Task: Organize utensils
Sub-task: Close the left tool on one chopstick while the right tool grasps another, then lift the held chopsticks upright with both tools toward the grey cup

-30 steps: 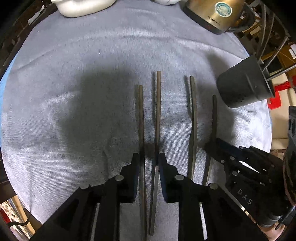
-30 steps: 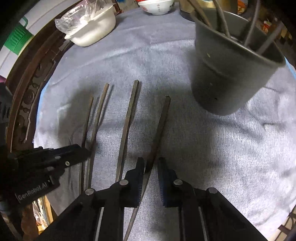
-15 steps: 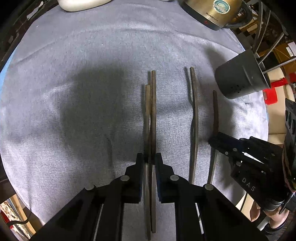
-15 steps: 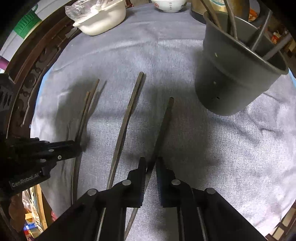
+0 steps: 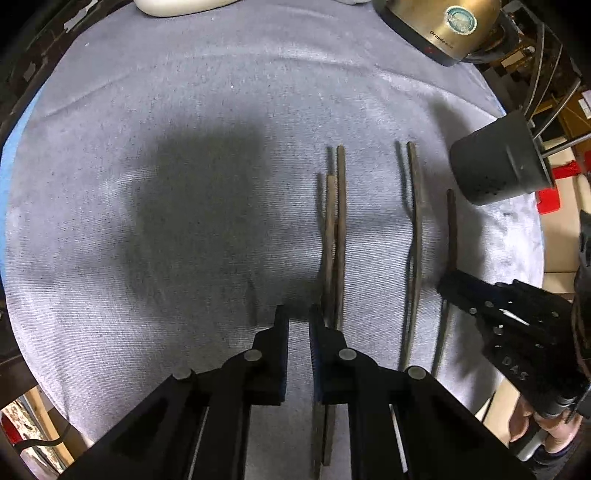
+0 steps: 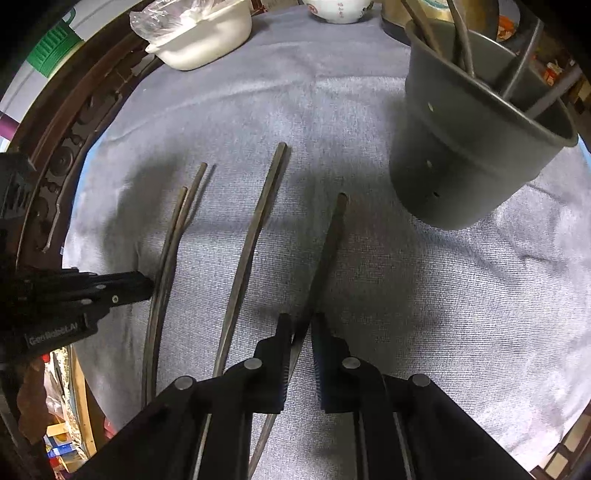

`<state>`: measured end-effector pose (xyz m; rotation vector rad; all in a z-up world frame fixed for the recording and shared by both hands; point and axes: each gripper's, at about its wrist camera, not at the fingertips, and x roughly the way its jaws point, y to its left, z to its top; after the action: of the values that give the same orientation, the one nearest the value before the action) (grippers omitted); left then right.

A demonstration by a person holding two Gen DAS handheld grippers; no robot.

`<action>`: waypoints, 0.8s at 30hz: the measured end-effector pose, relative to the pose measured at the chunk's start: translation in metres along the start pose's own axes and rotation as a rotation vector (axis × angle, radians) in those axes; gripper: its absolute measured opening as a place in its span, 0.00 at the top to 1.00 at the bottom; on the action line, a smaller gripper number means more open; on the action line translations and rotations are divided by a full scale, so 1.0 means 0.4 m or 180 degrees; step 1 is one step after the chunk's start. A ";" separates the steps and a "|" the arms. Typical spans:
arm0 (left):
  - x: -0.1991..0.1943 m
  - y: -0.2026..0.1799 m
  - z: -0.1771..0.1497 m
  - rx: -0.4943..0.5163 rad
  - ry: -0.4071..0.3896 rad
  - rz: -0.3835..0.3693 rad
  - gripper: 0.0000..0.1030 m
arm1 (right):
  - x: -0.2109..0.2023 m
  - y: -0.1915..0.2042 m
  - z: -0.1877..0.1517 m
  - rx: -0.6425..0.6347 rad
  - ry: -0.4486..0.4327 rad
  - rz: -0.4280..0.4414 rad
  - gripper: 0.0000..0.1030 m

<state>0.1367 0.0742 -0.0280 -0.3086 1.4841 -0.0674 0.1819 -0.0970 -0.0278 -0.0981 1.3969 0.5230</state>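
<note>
Since a second ago the two leftmost chopsticks (image 5: 338, 236) have been pushed together: they lay apart with one between the fingers of the left tongs (image 5: 298, 321), and now they lie side by side, touching along most of their length, just to the right of those tongs. The left tongs have narrowed to a slim gap with only grey cloth (image 5: 184, 110) visible in it; the pair passes beside and under the right finger (image 5: 325, 350) rather than between the two, so these tongs are closed on nothing. The right tongs (image 6: 299, 325) have barely shifted and are pinched on a single dark chopstick (image 6: 328, 251), which runs up and away from their tips toward the dark utensil holder (image 6: 461, 155). That holder stands ahead and to the right of the right tongs, with several utensil handles leaning out of it. A third, curved chopstick (image 6: 251, 236) lies on the cloth between the two tongs, apart from both. A gold kettle (image 5: 443, 26) sits far ahead of the left tongs at the table edge, and a white bowl (image 6: 207, 40) far ahead-left of the right tongs
</note>
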 end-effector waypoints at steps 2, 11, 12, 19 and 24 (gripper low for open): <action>-0.015 0.002 0.005 -0.0004 -0.0021 -0.0007 0.89 | 0.003 0.002 0.003 -0.0006 0.0001 -0.0002 0.87; -0.007 -0.042 0.014 0.0065 0.0017 0.0033 0.87 | -0.001 -0.002 -0.002 -0.0003 -0.0022 0.0018 0.87; 0.000 -0.040 0.014 0.0059 0.0046 0.0046 0.87 | -0.002 -0.003 -0.003 -0.0004 -0.0027 0.0018 0.87; 0.012 -0.043 0.026 0.0107 0.0094 0.0150 0.94 | 0.000 0.001 -0.002 -0.0060 0.0024 0.0008 0.87; 0.019 -0.014 0.056 0.0049 0.0268 0.0158 0.94 | 0.008 0.019 0.021 -0.0217 0.0250 -0.0070 0.87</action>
<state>0.1602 0.0707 -0.0327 -0.2588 1.5732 -0.0526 0.1869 -0.0864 -0.0275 -0.1906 1.4533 0.5534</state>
